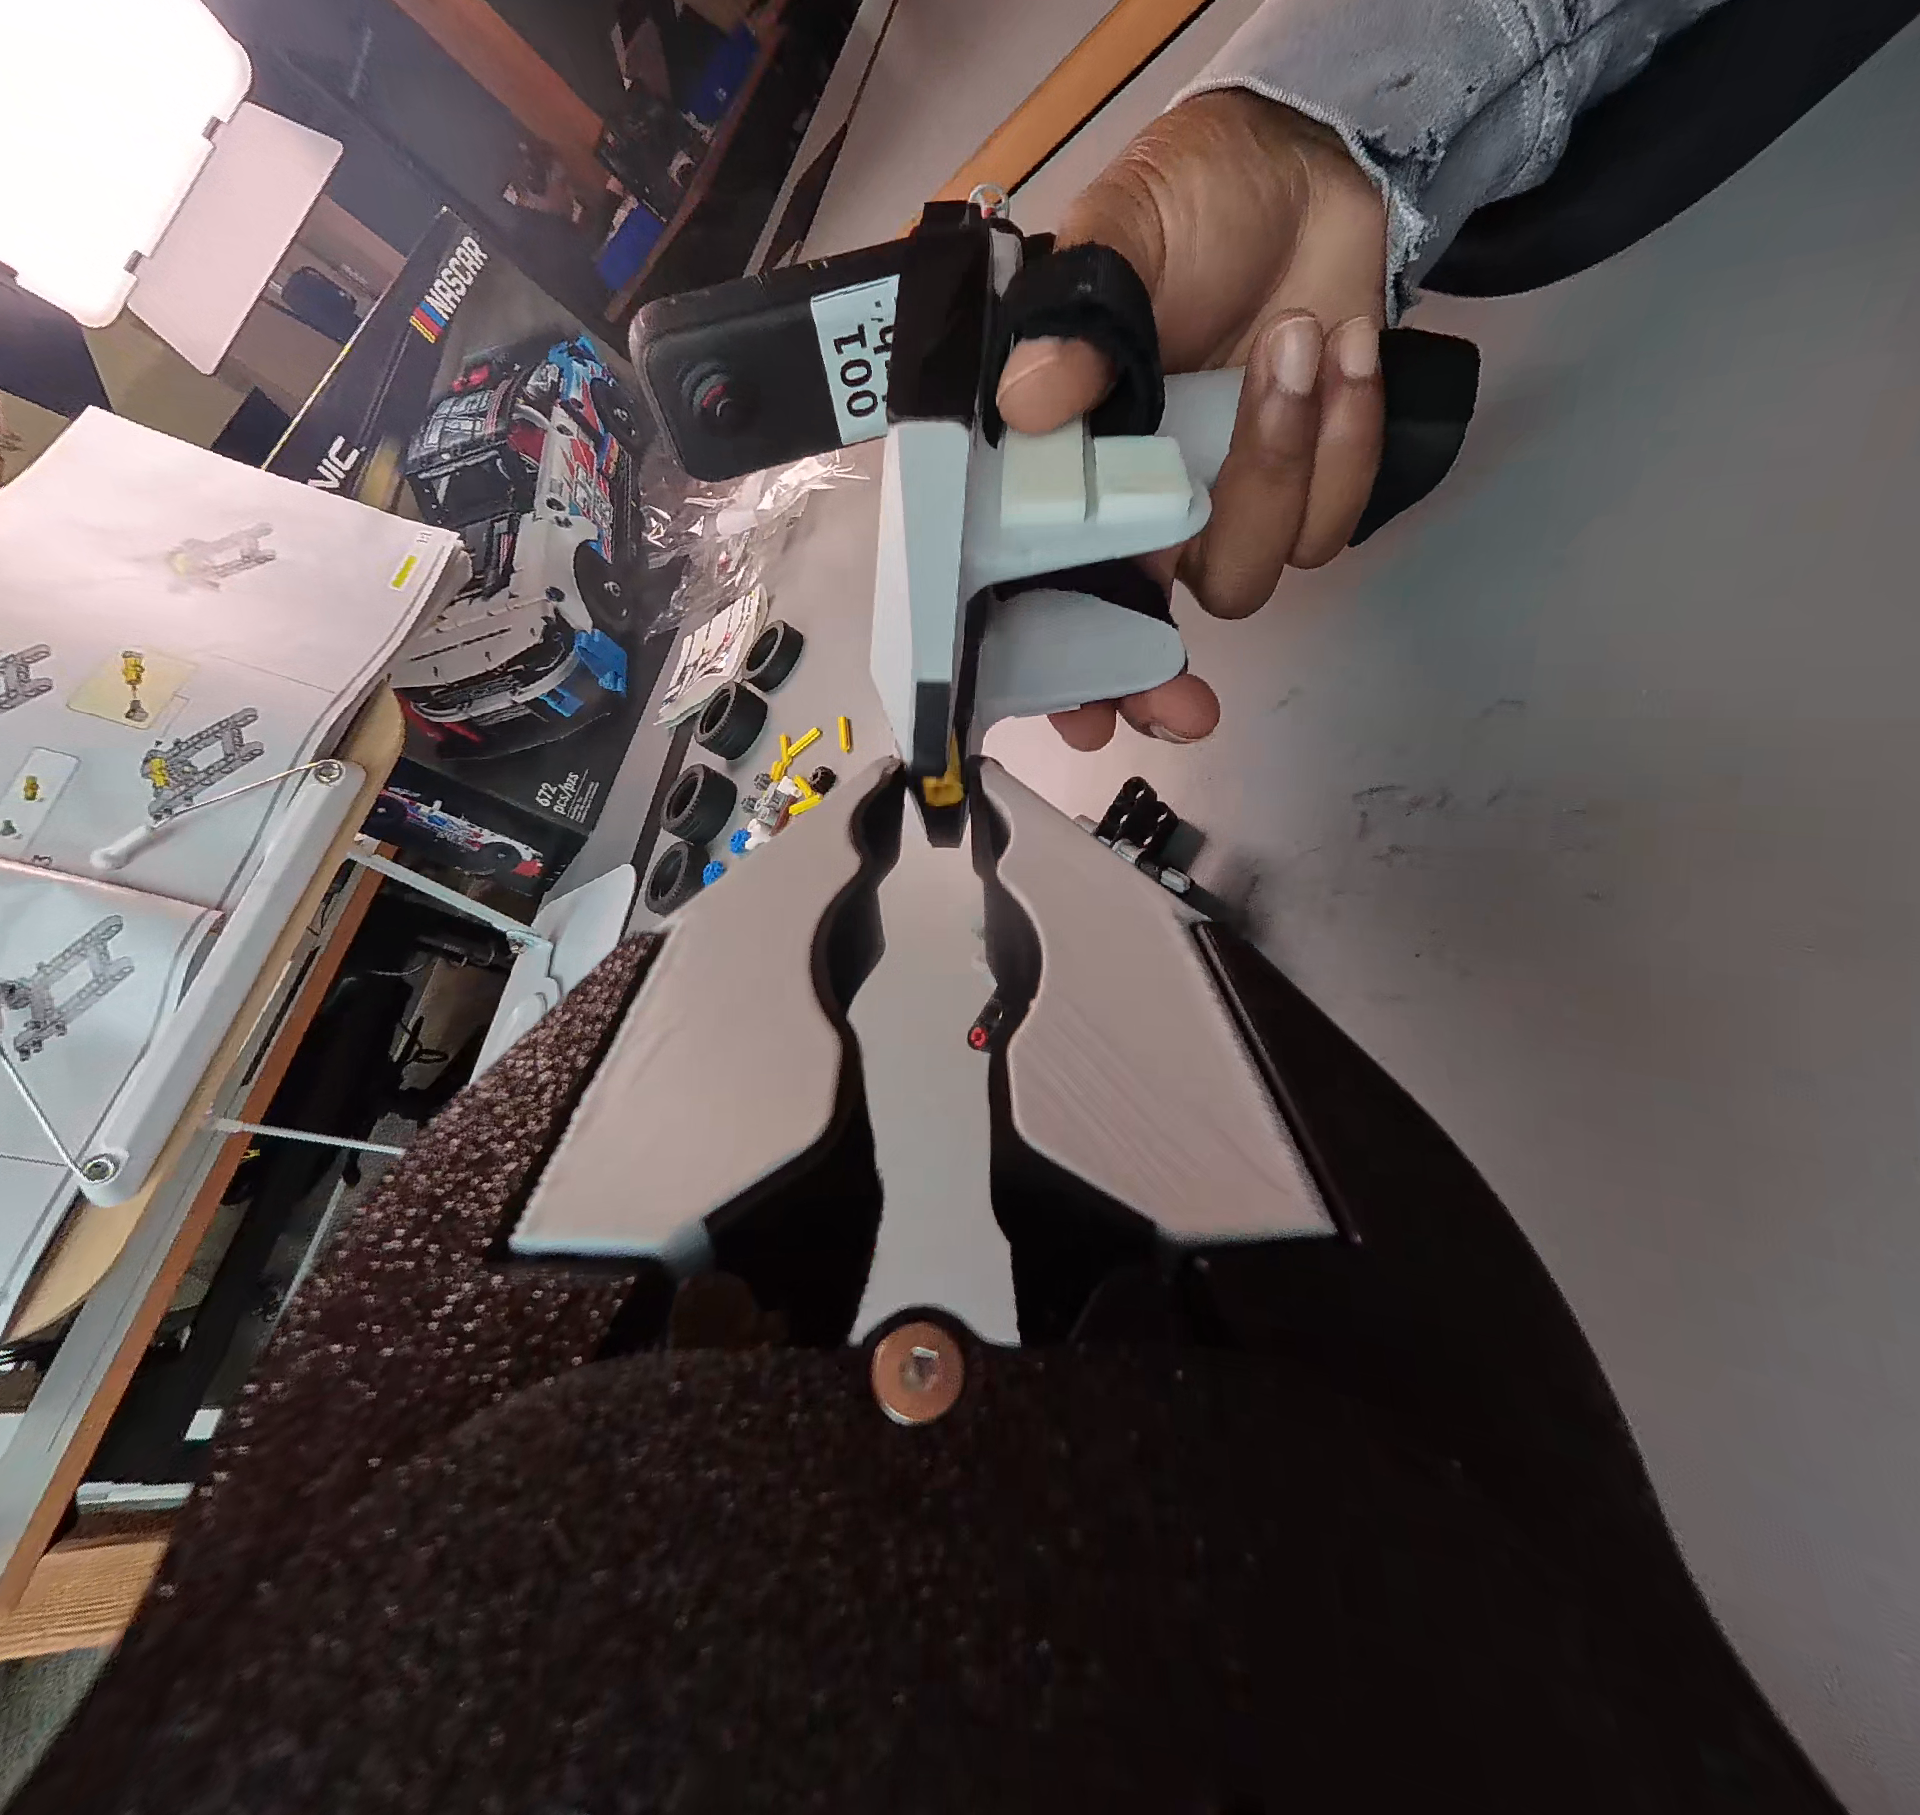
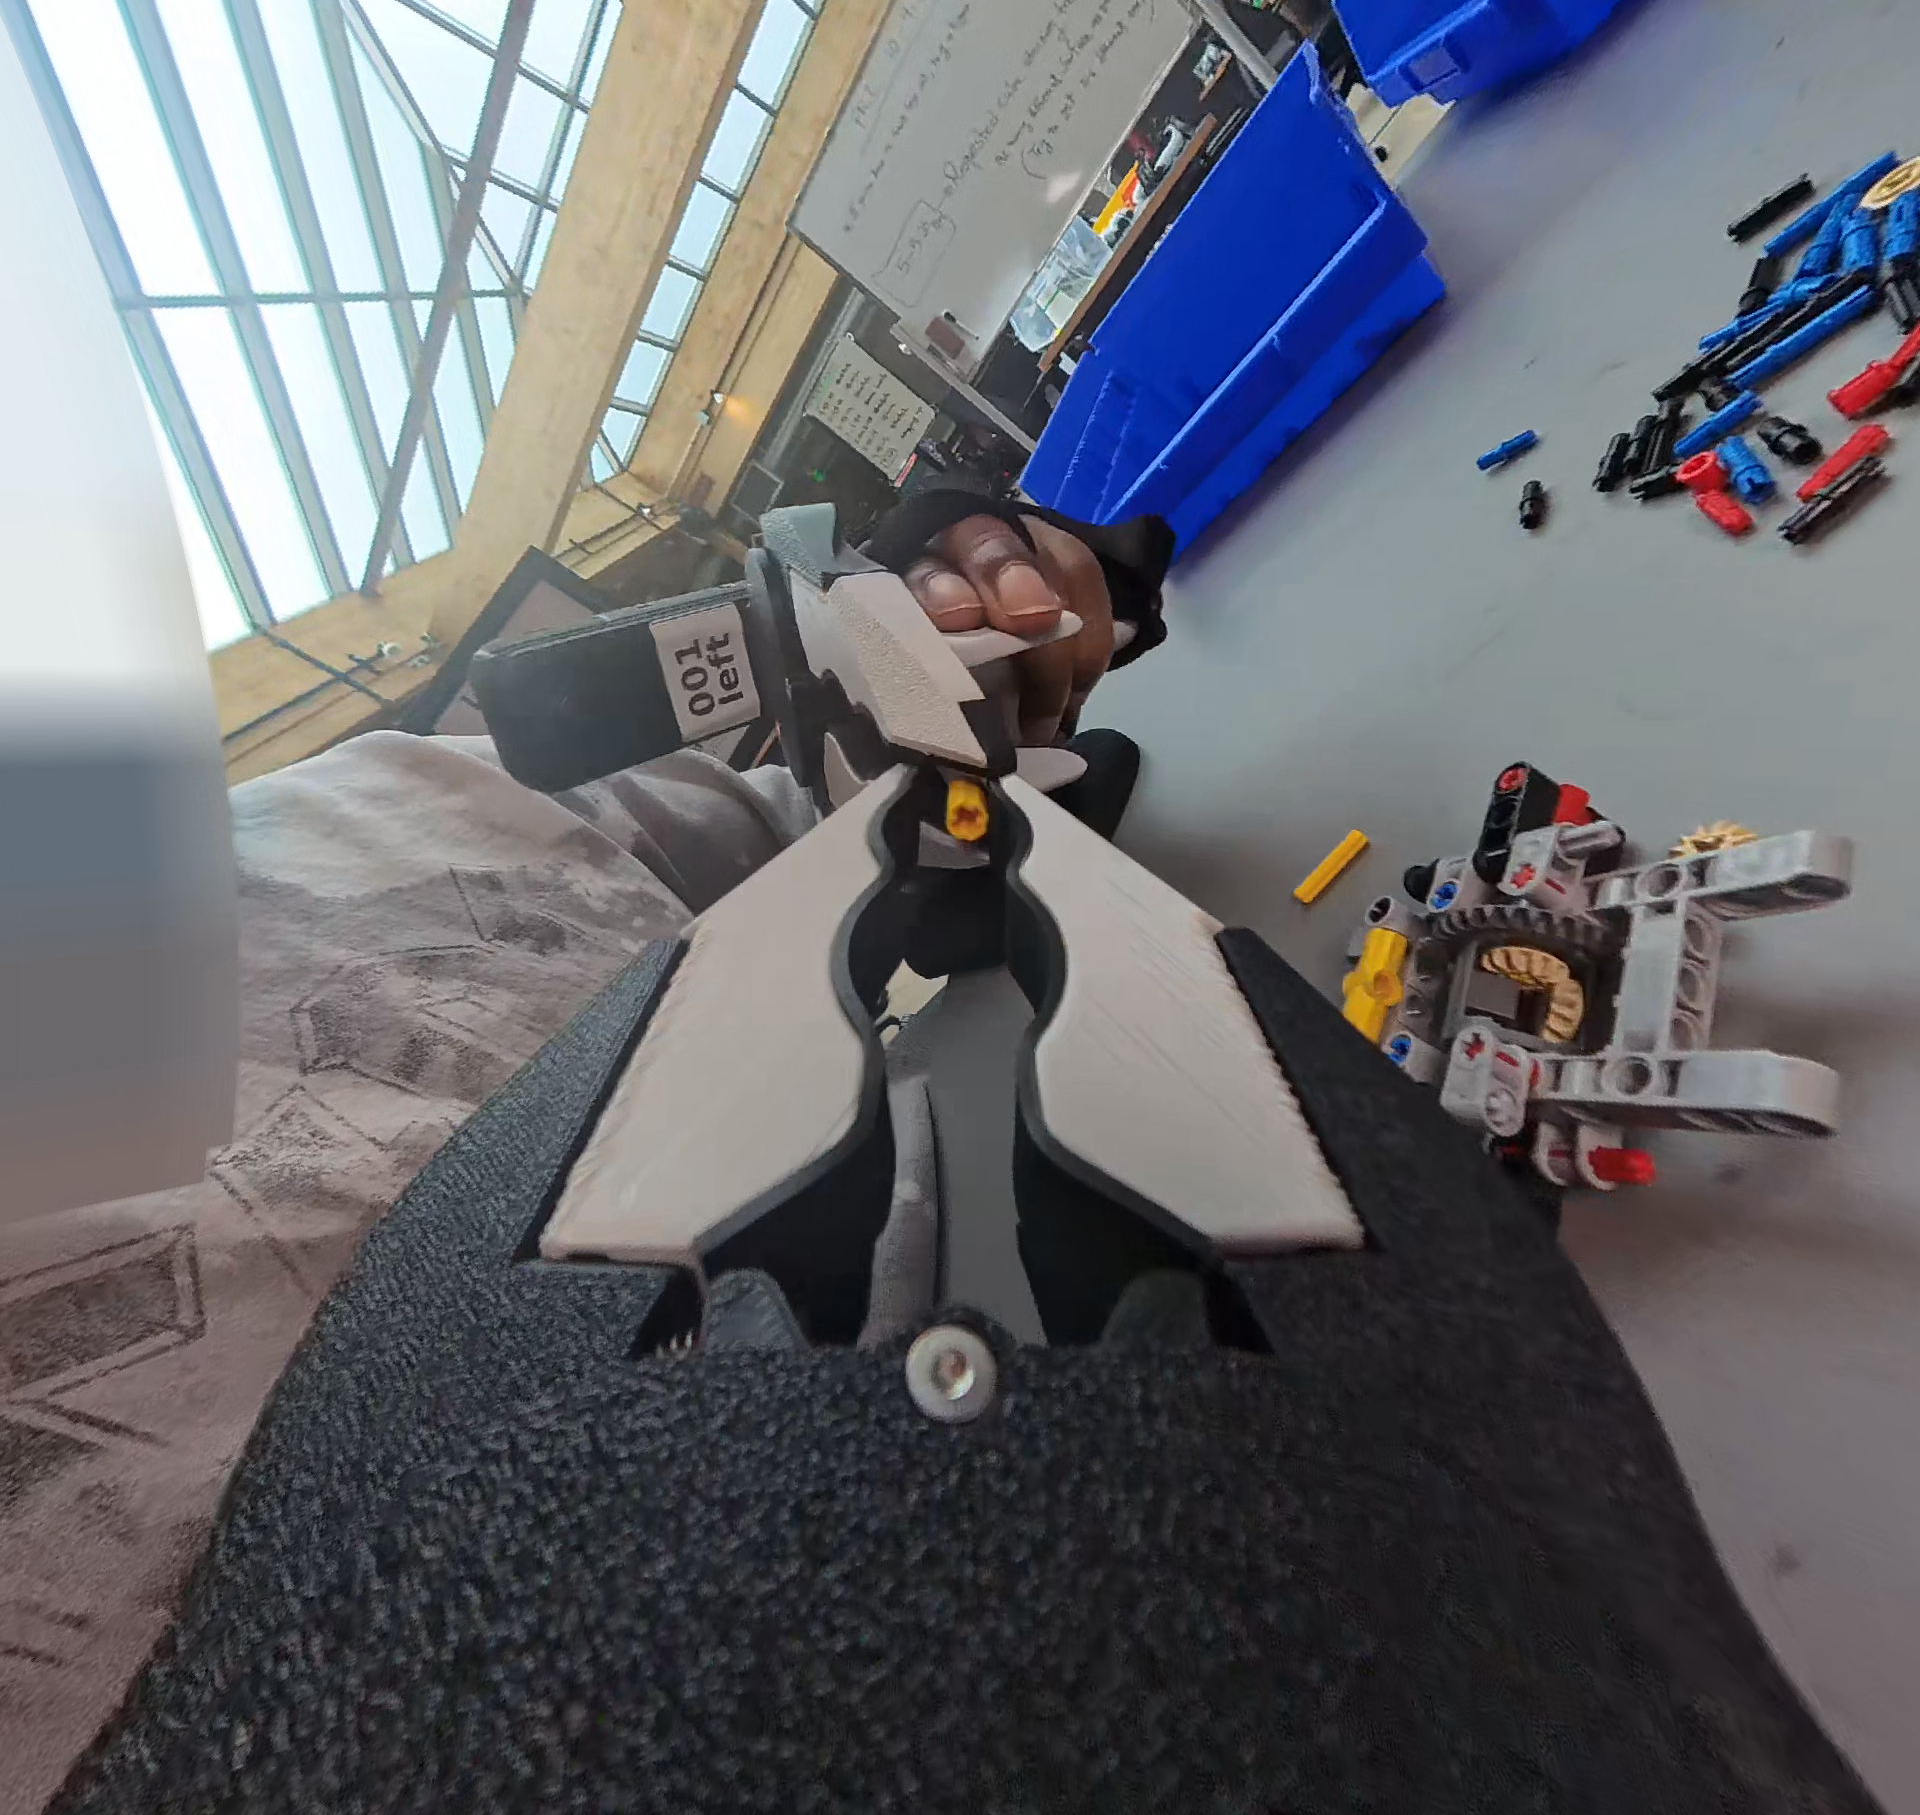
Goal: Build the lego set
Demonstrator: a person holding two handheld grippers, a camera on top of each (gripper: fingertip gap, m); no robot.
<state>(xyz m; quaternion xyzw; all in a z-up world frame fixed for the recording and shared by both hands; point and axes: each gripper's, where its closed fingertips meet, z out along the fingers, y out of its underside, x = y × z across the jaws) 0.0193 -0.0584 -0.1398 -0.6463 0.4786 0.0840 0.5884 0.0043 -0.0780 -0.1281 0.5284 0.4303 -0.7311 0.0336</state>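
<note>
On a grey table (image 2: pixel 1455 726), two hand-held grippers meet tip to tip over the bare surface, w/ the Lego parts spread around them.

Biggest things first: blue bins (image 2: pixel 1247 311) stand at the far side of the table. An open instruction booklet (image 1: pixel 208 622) is propped on a stand, w/ the set's box (image 1: pixel 499 539) beside it.

L gripper (image 1: pixel 935 778) and R gripper (image 2: pixel 961 789) face each other, turned approx crosswise, so each camera sees the other tool edge-on. A person's hand works each one. Both tools' jaws are almost closed, w/ only a narrow gap at the tips. Each tool's tips sit in or right at the other's gap.

Part-built grey frame (image 2: pixel 1558 996), w/ a tan gear in its middle, lies flat on the table. It is off to the right of the R gripper's fingers and near them.

Farther off lies a loose pile (image 2: pixel 1787 352) of blue, black and red pins. Four black tyres (image 1: pixel 727 716) sit in front of the box. A spare yellow axle (image 2: pixel 1330 866) lies btwn the grippers and the frame.

Smallest is the yellow pin (image 2: pixel 964 815), raised off the table exactly where the four tips meet. Its long axis runs approx along the R gripper's fingers, w/ its cross-shaped end toward that camera. Which tool actually grips it, I cannot tell; prob. a hand-over. Judging by position, the R gripper is nearer the frame, so carrying the pin there means swinging right and down.
</note>
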